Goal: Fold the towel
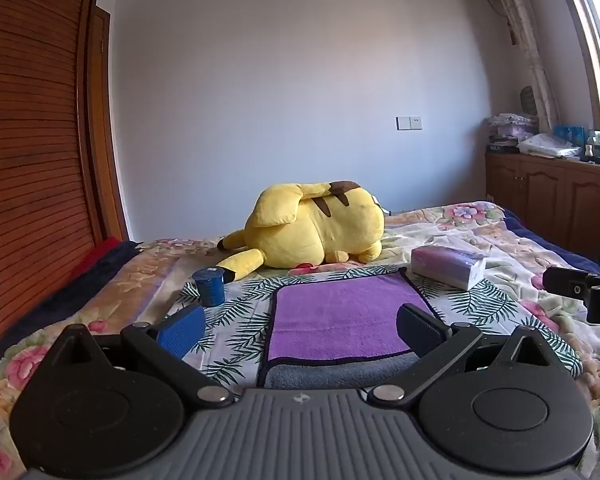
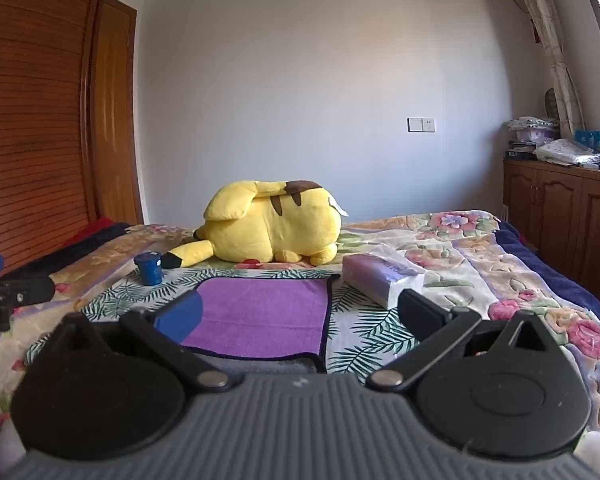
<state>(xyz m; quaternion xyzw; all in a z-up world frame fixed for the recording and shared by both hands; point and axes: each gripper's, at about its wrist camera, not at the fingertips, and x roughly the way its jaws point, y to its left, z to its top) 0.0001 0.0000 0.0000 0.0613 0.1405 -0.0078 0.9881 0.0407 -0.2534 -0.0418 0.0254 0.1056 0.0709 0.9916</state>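
Leftmost, a blue cup (image 1: 208, 287) stood clear of the purple towel (image 1: 342, 320), which lay flat on the bed (image 1: 520, 240) with one fold apparently made. Left gripper (image 1: 300, 330) and right gripper (image 2: 300, 316) hovered spread wide, empty, probably poised for its near edge. A tissue box (image 2: 380, 280) sat rightward.

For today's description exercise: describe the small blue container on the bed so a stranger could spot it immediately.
Start at the big yellow plush toy lying on the floral bed. Just in front of its black-tipped tail, left of the purple towel, stands the small blue container. It is the only upright, dark blue cylinder there; the tissue pack opposite is pale and boxy.
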